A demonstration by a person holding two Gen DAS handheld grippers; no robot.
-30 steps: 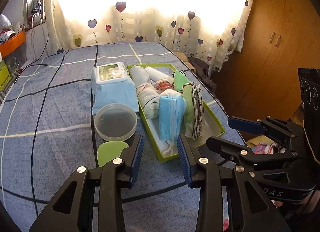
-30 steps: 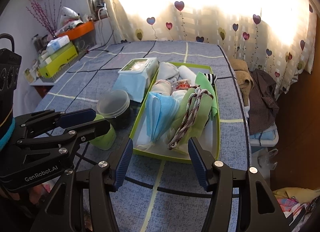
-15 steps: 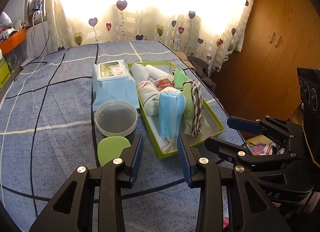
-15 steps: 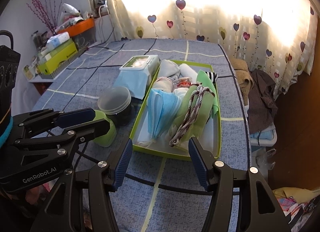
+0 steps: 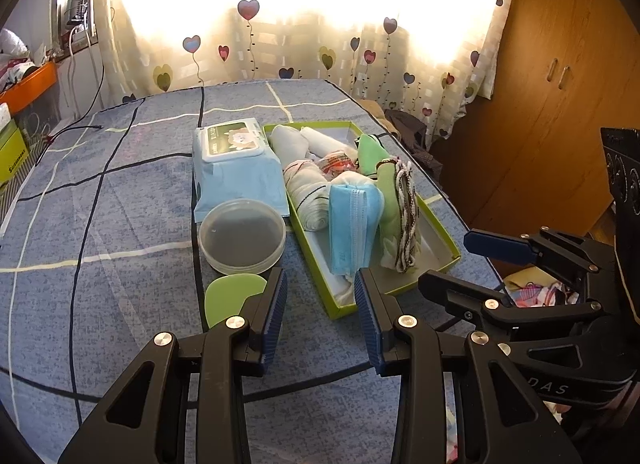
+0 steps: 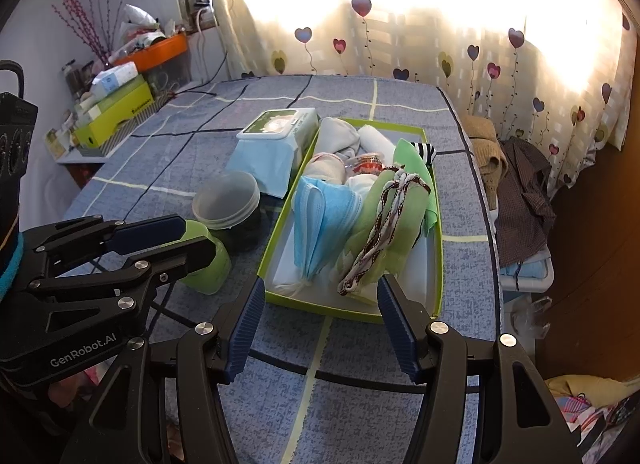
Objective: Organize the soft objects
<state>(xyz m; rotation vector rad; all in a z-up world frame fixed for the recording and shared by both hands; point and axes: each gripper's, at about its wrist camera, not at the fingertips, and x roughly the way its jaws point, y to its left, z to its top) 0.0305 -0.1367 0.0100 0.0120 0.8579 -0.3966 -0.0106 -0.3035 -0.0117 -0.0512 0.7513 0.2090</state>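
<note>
Sunlit heart-print curtains back a bed spread with a blue checked cover, where a lime-green tray lies with its long axis running from the near edge toward the window. Packed lengthwise inside are blue face masks, a green cloth topped by a brown-and-white braided cord, rolled pale socks and white rolls at the far end. Just left of the tray sit a wet-wipes pack, a clear-lidded round container and a green cup. The left gripper and right gripper hover short of the tray, jaws parted and empty. Only the right view shows a striped sock at the tray's far corner and a shelf of boxes; only the left shows a wooden wardrobe.
</note>
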